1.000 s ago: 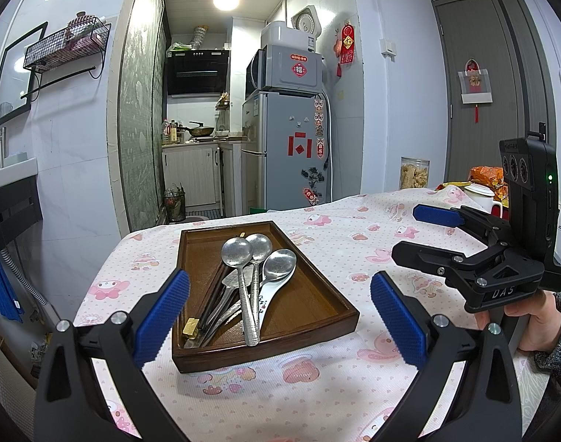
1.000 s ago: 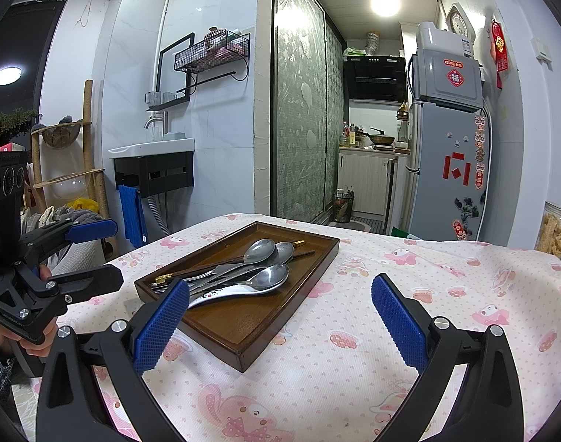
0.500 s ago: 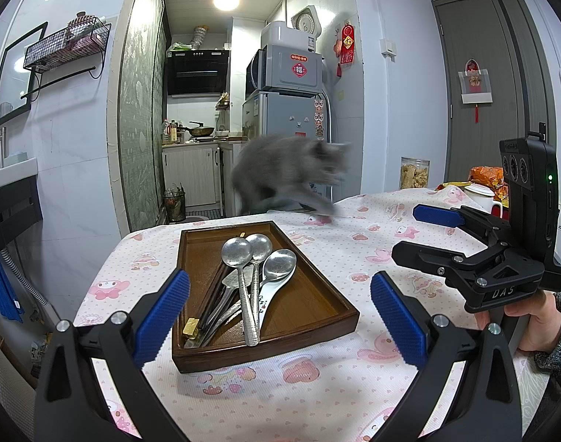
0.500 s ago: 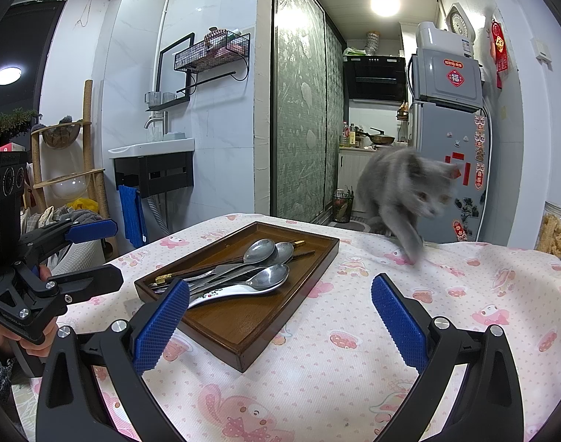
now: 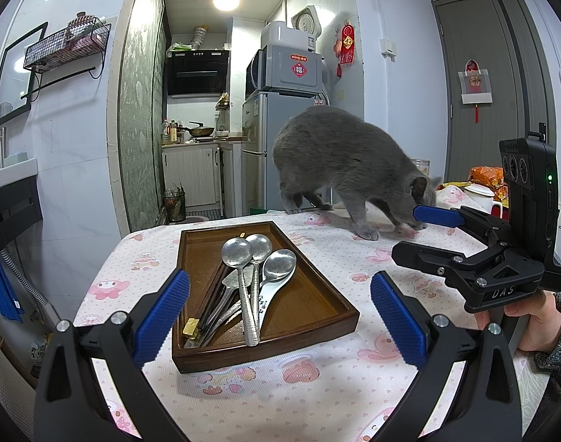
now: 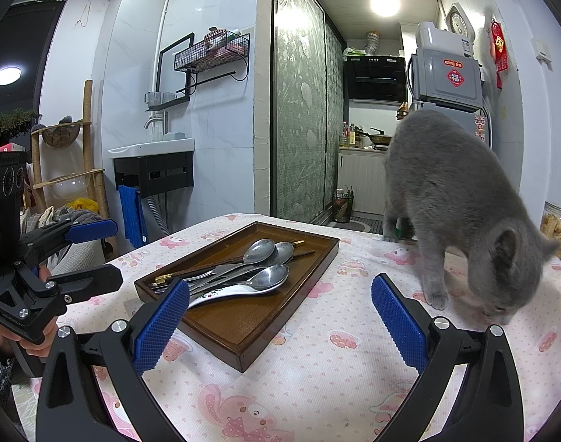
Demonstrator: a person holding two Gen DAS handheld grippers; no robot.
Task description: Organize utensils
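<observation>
Cat now nearer — sniffing tablecloth.

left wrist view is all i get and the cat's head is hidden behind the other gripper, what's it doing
Observer: In the right wrist view, the cat has its muzzle lowered to the tablecloth, just past the right gripper's outer finger.
Operator: is it touching that finger
Observer: I cannot tell, because its face overlaps the finger's edge. One front paw stands on the cloth right beside the blue pad.
Operator: where's my gripper from there
Observer: The left gripper is open and empty. It sits off the short end of the tray, where the spoon handles point.
</observation>
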